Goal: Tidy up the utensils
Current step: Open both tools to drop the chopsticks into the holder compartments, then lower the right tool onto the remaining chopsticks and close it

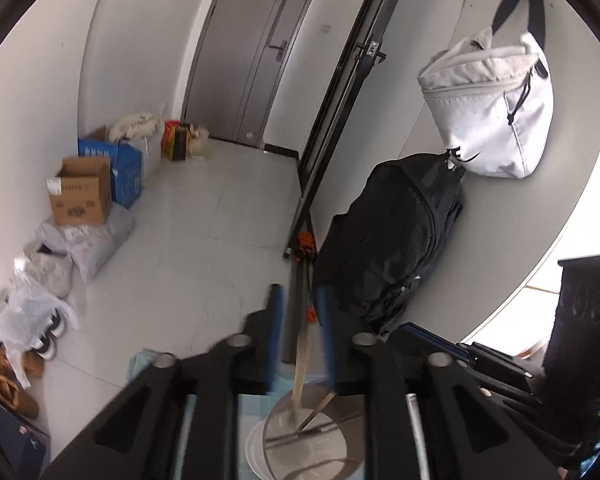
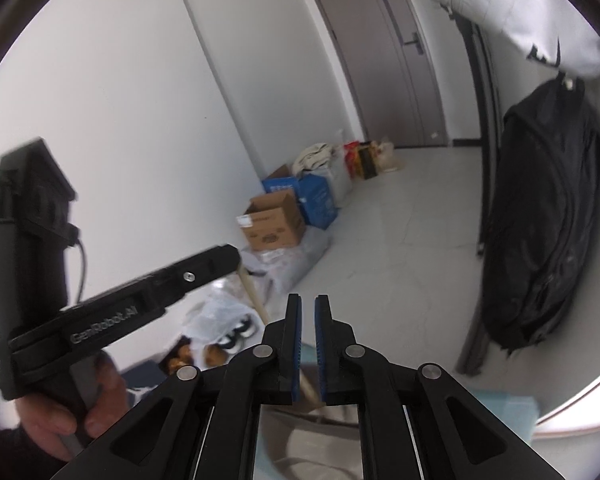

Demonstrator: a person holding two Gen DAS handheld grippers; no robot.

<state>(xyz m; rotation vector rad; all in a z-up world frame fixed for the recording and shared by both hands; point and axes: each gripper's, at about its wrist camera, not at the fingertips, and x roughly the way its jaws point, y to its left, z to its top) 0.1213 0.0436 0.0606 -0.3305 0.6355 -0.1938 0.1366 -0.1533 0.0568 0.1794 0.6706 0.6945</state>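
Pale wooden chopstick (image 1: 301,354) stands nearly upright between the blue-padded fingers of the left gripper (image 1: 300,320), lower end down inside a round stainless-steel bowl (image 1: 312,436) right below the gripper. A 2nd wooden stick (image 1: 320,408) leans in the same bowl. Bowl sits on a white plate rim (image 1: 252,450) over a light blue mat (image 1: 140,360). Left gripper's jaws are apart w/ the chopstick in the gap; motion blur, so cannot tell if the pads actually pinch it.

Right wrist view: right gripper (image 2: 308,320) has its blue pads nearly together, thin slit between, nothing in it. The left gripper's black body reads "GenRobot.AI" in raised letters, held by a bare hand (image 2: 72,408); the chopstick shows as a pale rod past its tip.

Bkgd: brown cardboard box (image 1: 80,192) w/ white label, print unreadable; blue printed carton (image 1: 126,172) behind it; black backpack (image 1: 392,240) against the wall; white fabric bag (image 1: 488,108) hanging above it w/ small black logo, unreadable; grey door (image 1: 256,52) at the far end.
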